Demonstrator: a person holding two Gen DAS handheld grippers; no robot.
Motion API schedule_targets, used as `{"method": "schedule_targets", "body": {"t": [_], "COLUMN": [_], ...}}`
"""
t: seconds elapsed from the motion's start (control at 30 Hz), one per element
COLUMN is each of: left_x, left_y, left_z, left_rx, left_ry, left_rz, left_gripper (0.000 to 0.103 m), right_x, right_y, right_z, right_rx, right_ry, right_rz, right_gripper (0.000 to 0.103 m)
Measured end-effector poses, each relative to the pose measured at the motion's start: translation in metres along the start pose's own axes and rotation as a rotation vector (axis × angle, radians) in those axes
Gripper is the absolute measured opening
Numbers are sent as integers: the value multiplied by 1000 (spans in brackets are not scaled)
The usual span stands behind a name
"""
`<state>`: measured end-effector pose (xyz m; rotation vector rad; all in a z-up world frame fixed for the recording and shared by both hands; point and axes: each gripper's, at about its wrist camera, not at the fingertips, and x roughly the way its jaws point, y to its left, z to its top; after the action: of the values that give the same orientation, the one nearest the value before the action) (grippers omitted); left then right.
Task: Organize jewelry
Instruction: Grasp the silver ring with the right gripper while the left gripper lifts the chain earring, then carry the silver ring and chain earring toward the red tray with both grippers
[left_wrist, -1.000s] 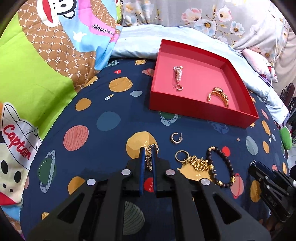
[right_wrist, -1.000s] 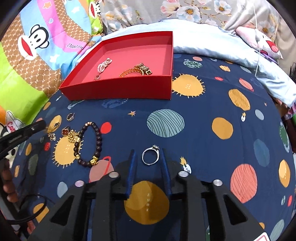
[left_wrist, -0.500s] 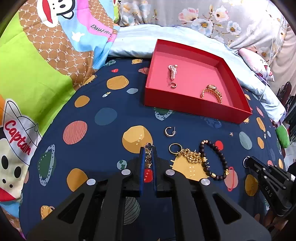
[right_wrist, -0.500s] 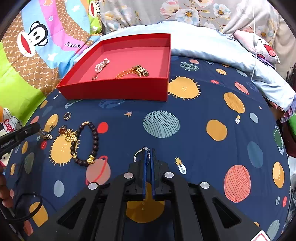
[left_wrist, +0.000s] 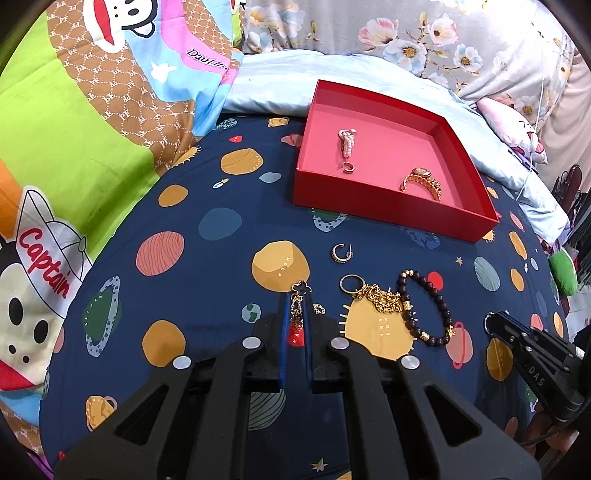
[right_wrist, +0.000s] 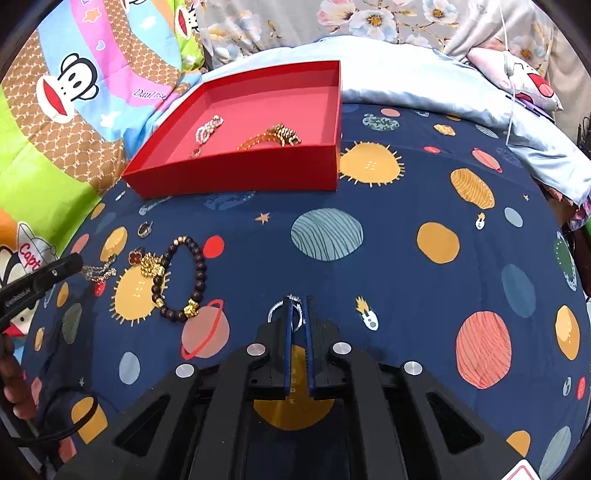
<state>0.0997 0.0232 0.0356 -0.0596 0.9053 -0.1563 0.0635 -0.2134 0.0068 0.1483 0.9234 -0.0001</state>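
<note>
My left gripper is shut on a gold chain with a black clover charm, low over the planet-print bedspread. My right gripper is shut on a silver ring, which stands on edge between the pads. The red tray lies farther back and holds a pearl piece, a small hoop and a gold bracelet. On the spread to the right of my left fingers lie a hoop earring, a gold chain with a ring and a dark bead bracelet.
A cartoon-print quilt rises along the left. A pale blue blanket and floral fabric lie behind the red tray. A person's hand shows at the left edge of the right wrist view, behind the other gripper.
My right gripper's jaws, open around the flat silver ring a second ago, have shut on it. The left gripper has kept its grip on the chain and barely shifted.
</note>
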Motion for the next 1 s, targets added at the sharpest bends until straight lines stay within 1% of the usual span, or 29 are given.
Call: {"method": "schedule_targets", "body": {"t": [0.23,0.6,0.8,1.0], "left_x": [-2,-22,-41,-64], "left_y": [0,-1,-5,-14], "left_z": [-1,2,16,46], "left_rx": [-2,-1,8,45], "left_ry": [-2,-26,-54,-118], "left_rz": [-1,-27,-63,-88], "left_gripper": [6,6,6,6], "right_x": [-4,-34,-51,-67], "right_y": [0,-5,-5,-2], "right_z": [-1,8,14,31], "right_rx": [-3,28,32,17], "right_ry": [-20,-98,-134,-177], "right_rz": [-13,7,26,46], "right_gripper": [4,4,4,4]}}
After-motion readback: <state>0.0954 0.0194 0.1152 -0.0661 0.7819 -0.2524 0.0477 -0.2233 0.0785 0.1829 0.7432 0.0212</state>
